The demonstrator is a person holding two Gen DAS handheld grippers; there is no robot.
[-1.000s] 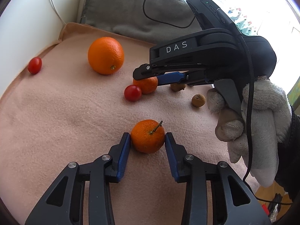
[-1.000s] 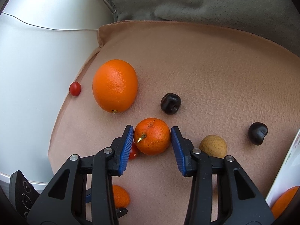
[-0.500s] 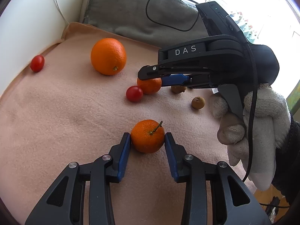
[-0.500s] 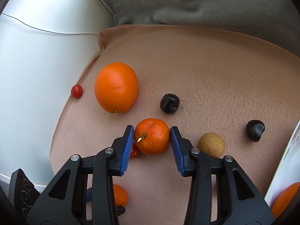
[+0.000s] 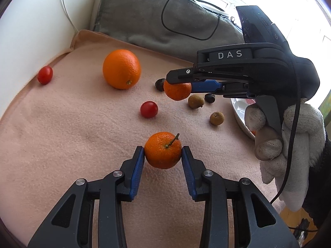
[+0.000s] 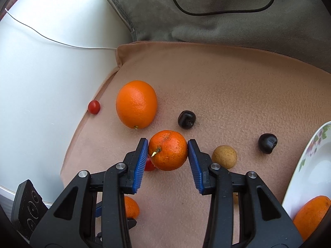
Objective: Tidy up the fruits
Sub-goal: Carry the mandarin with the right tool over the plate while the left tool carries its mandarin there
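- two tangerines sit in my tongs, one each: my left gripper (image 5: pixel 163 155) is clenched on the stemmed tangerine (image 5: pixel 163 150), blue pads pressed against both its sides, low over the pink blanket (image 5: pixel 62 136).
- my right gripper (image 6: pixel 168 150) grips the second tangerine (image 6: pixel 168 150) the same way; from the left wrist view it hangs clear above the blanket, and a gloved hand (image 5: pixel 289 144) holds that tool.
- just behind the right gripper's left pad i see a cherry tomato (image 6: pixel 149 165), partly hidden, and beside the right pad a small tan fruit (image 6: pixel 224 156).
- at the right edge a flowered plate (image 6: pixel 310 153) holds an orange fruit (image 6: pixel 312 215).
- further out lie two dark fruits (image 6: pixel 186 119) (image 6: pixel 267 143), well apart.
- beyond them rests the big orange (image 6: pixel 136 104), with another cherry tomato (image 6: pixel 94 107) near it at the blanket's edge.
- farthest back, a grey cushion (image 6: pixel 206 26) carries a black cable (image 6: pixel 223 10).
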